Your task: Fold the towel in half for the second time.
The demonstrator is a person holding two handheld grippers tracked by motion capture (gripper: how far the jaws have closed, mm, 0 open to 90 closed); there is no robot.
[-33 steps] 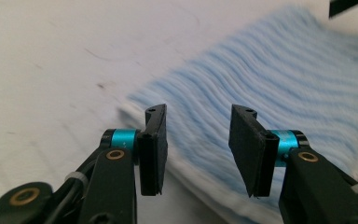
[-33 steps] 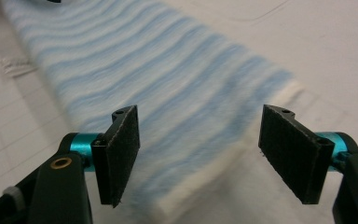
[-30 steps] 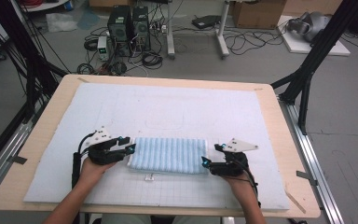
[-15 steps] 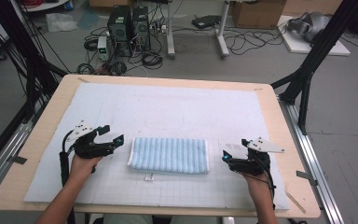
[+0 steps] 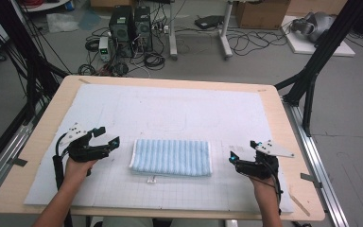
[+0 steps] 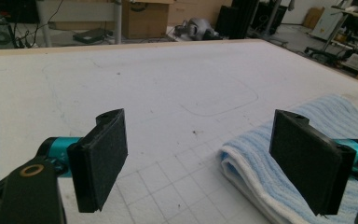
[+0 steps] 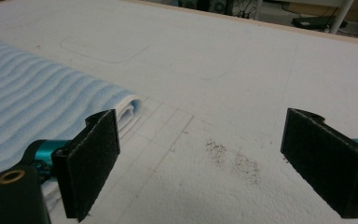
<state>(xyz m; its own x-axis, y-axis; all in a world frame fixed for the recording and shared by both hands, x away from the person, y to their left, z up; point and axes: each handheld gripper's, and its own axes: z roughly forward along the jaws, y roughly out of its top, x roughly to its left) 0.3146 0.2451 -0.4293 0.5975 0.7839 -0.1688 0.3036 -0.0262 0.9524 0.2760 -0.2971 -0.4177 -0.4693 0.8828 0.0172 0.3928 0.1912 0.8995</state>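
Lying with its long axis running side to side, the folded towel [image 5: 171,157] sits between your left gripper [image 5: 108,142] and right gripper [image 5: 232,157], both with jaws spread wide and empty, each just off a short end.

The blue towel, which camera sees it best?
The high view shows the folded blue towel best: all of it lies in sight on the white mat, between the two open grippers. The left gripper view catches just one folded end, partly behind a jaw. The right gripper view shows the other end, cut off at the edge.
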